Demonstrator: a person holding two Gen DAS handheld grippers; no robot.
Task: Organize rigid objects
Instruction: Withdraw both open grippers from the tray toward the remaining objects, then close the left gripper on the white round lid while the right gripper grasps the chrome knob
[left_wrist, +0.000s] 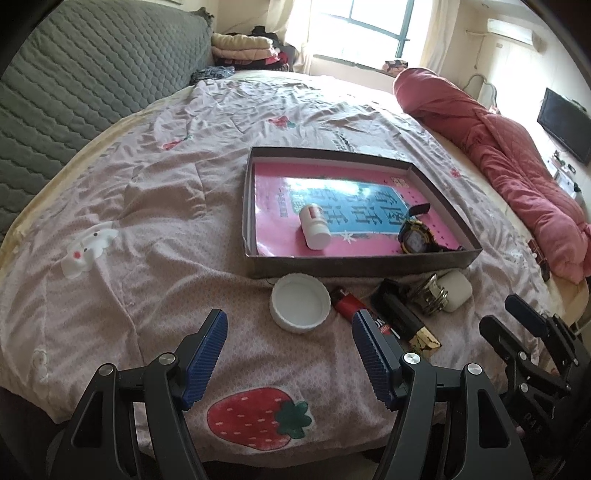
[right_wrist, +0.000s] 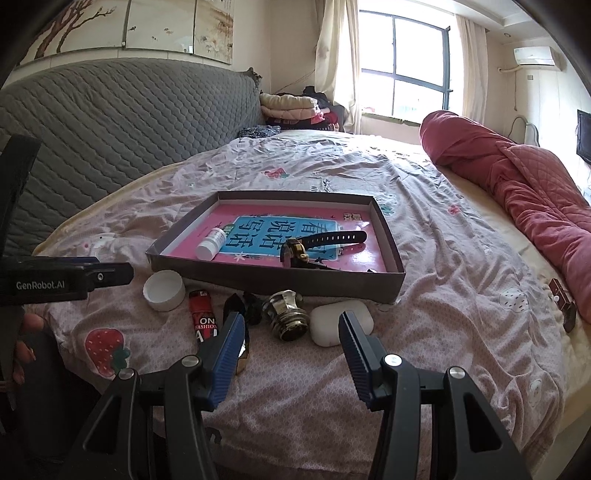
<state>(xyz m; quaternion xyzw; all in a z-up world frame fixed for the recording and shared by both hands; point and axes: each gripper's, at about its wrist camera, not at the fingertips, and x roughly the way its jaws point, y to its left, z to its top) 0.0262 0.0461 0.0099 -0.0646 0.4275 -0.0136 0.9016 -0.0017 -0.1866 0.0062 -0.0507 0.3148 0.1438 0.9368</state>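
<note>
A shallow brown box lies on the bed, lined with a pink and blue book. Inside lie a white pill bottle and a black wristwatch. In front of the box lie a white round lid, a red lighter, a black and gold tube, a metal knob and a white earbud case. My left gripper hangs open just short of the lid. My right gripper is open before the knob, holding nothing.
A white bunny figure lies far left on the pink strawberry bedspread. A rolled red quilt runs along the right side. A small dark brown object sits near it. A grey padded headboard stands behind.
</note>
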